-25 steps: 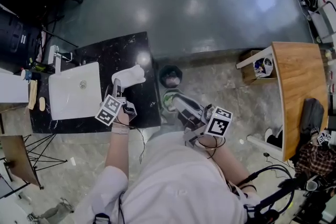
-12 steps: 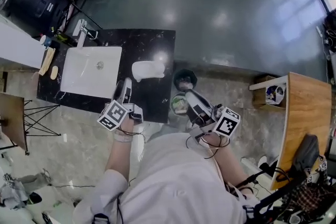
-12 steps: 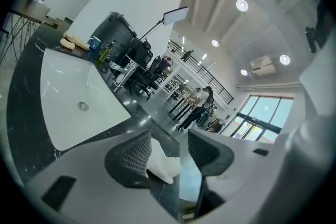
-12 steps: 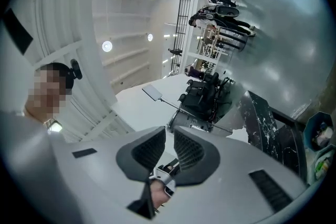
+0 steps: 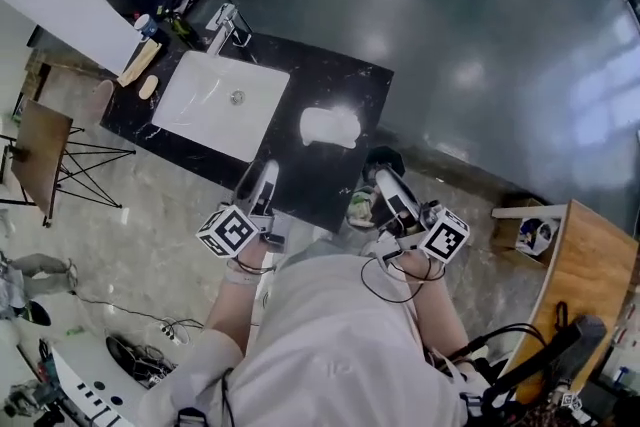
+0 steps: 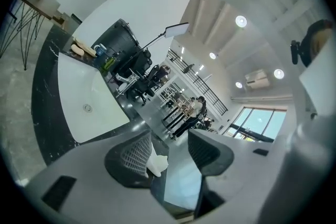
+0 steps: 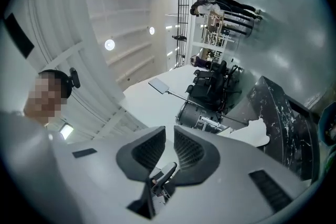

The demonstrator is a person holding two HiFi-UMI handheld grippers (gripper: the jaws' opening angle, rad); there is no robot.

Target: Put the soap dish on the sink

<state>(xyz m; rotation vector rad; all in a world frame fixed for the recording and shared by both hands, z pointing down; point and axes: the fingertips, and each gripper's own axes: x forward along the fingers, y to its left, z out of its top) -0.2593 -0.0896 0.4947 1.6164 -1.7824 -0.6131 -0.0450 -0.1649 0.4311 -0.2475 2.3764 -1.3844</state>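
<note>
The white soap dish lies on the black marble counter, to the right of the white sink basin. My left gripper hovers at the counter's near edge, a short way in front of the dish, open with nothing in it. In the left gripper view the dish shows low between the spread jaws of the left gripper. My right gripper is held off the counter's near right corner, shut and empty. In the right gripper view the dish lies off to the right of the right gripper.
A faucet stands behind the basin, with bottles and wooden pieces at the counter's left end. A dark bin sits by the counter's right corner. An easel stands left, a wooden table right.
The head view has swung, so the counter now sits higher and slanted. My left gripper has drawn back from beside the dish to the counter's near edge. Both grippers' states are unchanged.
</note>
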